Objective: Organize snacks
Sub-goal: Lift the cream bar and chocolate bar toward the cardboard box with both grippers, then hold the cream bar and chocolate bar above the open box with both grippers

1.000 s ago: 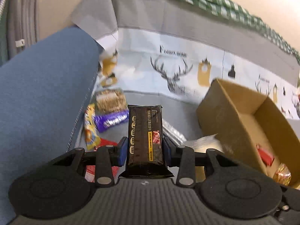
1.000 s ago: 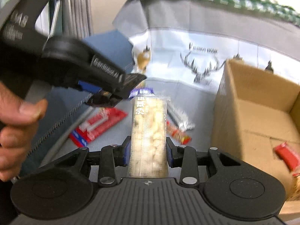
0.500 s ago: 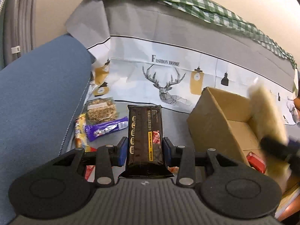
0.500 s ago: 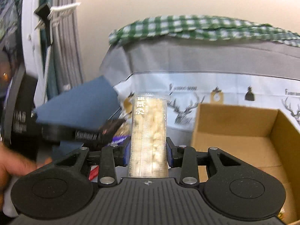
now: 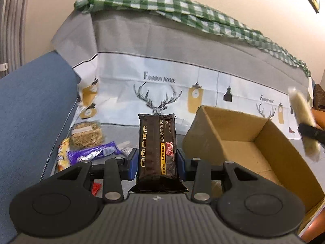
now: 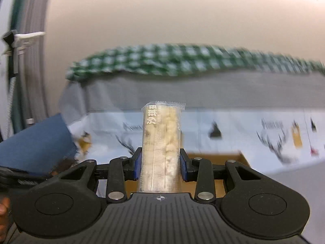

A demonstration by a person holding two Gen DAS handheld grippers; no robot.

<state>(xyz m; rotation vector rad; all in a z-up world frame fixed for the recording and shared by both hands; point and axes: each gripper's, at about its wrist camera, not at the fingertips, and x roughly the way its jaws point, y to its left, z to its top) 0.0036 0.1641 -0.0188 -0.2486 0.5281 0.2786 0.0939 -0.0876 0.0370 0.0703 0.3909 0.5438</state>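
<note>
My left gripper (image 5: 156,165) is shut on a dark brown snack packet (image 5: 156,148), held above the sofa seat just left of an open cardboard box (image 5: 239,152). My right gripper (image 6: 160,165) is shut on a clear packet of pale puffed snack (image 6: 161,142), raised over the box's far edge (image 6: 213,154). That packet also shows, blurred, at the right of the left wrist view (image 5: 303,122). On the seat to the left lie a purple bar (image 5: 93,153), a grain bar packet (image 5: 86,135), a yellow wrapper (image 5: 63,157) and a red wrapper (image 5: 96,188).
The sofa has a grey and white deer-print cover (image 5: 158,93) and a green checked cloth (image 5: 172,6) along its back. A blue cushion (image 5: 30,111) rises at the left. A wall and curtain (image 6: 26,61) stand behind.
Both grippers have lifted with their packets. The right one has swung up and to the right over the box, and its view has tilted up toward the sofa back and wall.
</note>
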